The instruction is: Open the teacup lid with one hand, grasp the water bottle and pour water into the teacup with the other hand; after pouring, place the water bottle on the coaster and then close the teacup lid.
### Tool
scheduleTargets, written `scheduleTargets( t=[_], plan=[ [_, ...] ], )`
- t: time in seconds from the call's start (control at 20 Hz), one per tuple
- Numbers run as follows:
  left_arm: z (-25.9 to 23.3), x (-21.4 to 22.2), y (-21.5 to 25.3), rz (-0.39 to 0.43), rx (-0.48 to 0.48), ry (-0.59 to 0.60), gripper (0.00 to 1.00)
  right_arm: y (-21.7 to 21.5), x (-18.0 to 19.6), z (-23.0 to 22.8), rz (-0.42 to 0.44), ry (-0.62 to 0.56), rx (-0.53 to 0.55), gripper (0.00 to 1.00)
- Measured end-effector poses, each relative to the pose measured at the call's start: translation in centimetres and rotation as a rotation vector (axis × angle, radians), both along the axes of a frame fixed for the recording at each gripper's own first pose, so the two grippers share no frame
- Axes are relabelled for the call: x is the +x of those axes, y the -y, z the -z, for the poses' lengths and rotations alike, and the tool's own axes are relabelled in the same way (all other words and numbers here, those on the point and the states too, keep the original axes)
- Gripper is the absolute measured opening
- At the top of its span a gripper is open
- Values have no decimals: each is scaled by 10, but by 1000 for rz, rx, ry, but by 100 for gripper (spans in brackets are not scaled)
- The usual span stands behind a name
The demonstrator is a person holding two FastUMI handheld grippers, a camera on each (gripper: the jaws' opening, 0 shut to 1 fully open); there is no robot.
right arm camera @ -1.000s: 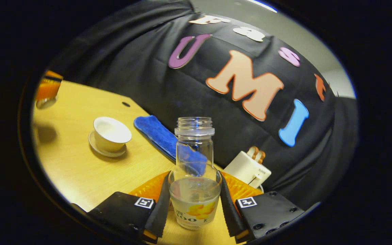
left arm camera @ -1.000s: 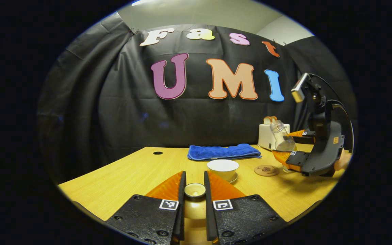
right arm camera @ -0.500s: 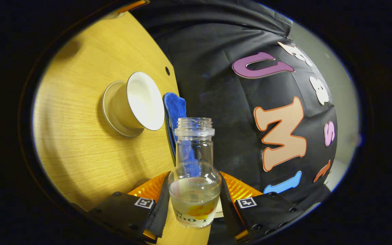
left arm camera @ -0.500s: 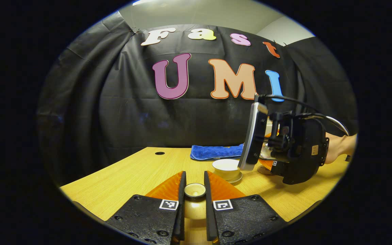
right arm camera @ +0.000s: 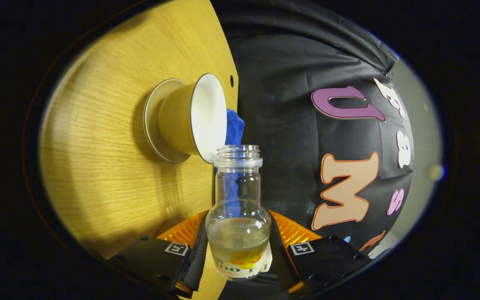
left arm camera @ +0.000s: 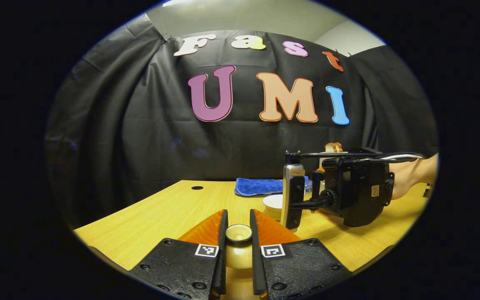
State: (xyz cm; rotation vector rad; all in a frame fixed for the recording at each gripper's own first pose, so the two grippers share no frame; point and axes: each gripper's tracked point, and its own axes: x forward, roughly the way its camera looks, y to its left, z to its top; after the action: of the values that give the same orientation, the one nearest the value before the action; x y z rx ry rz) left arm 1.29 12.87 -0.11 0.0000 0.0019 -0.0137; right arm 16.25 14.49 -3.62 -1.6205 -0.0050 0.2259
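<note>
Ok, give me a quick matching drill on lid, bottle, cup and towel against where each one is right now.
Things:
1. lid
2. bottle
3. cup
4. towel

Places:
A. on its saucer, uncovered
B. flat at the back of the table
C. gripped by the left gripper
D. gripped by the right gripper, tipped toward the cup

Pairs: 1-C, 2-D, 3-A, 4-B

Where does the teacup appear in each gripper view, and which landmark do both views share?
Left gripper view: the teacup sits right of centre, partly behind the right gripper.
Right gripper view: the teacup is upper left, just past the water bottle mouth.
Shared landmark: the blue towel.
</note>
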Motion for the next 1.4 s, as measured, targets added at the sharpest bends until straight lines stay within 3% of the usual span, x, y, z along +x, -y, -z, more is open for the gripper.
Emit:
scheduleTargets(
  t=[0.55, 1.4],
  plan=[
    [1, 0, 0, 0, 0, 1, 23, -7, -4, -5, -47, 55, -171, 73],
    [0, -1, 0, 7, -2, -1, 23, -19, -15, -2, -105, 142, -343, 72]
  ],
)
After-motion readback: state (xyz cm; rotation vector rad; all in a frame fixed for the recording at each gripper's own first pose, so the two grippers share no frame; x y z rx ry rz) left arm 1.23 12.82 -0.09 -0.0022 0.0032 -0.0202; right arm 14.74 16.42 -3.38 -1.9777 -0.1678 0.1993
